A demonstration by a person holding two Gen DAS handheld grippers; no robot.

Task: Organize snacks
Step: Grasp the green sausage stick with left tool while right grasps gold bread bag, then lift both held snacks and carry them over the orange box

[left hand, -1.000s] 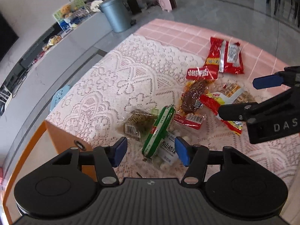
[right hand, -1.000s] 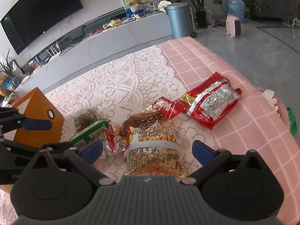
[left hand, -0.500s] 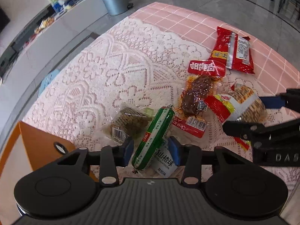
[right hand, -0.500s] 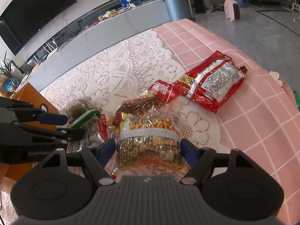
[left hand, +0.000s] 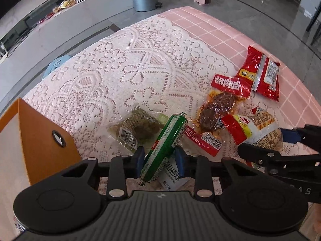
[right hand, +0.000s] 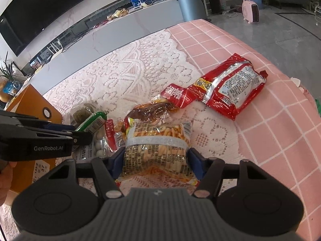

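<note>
My left gripper (left hand: 159, 161) is shut on a green sausage stick (left hand: 165, 146), which lies slanted over a white hawthorn-ball pack (left hand: 172, 177). My right gripper (right hand: 156, 161) is shut on a clear bag of stick snacks (right hand: 158, 150), also in the left wrist view (left hand: 264, 132). A clear pack of green vegetable (left hand: 138, 128), a brown meat pack (left hand: 216, 108), a small red packet (left hand: 230, 84) and a large red bag (right hand: 228, 88) lie on the lace cloth (left hand: 130, 64).
An orange box (left hand: 38, 140) stands at the table's left corner, close to my left gripper. The pink checked tablecloth (right hand: 270, 130) runs to the right edge. A grey bin (right hand: 189, 4) and a TV counter stand on the floor beyond.
Both grippers moved down and forward and closed. The left went from open to shut on the green sausage; the right went from open to shut on the stick-snack bag.
</note>
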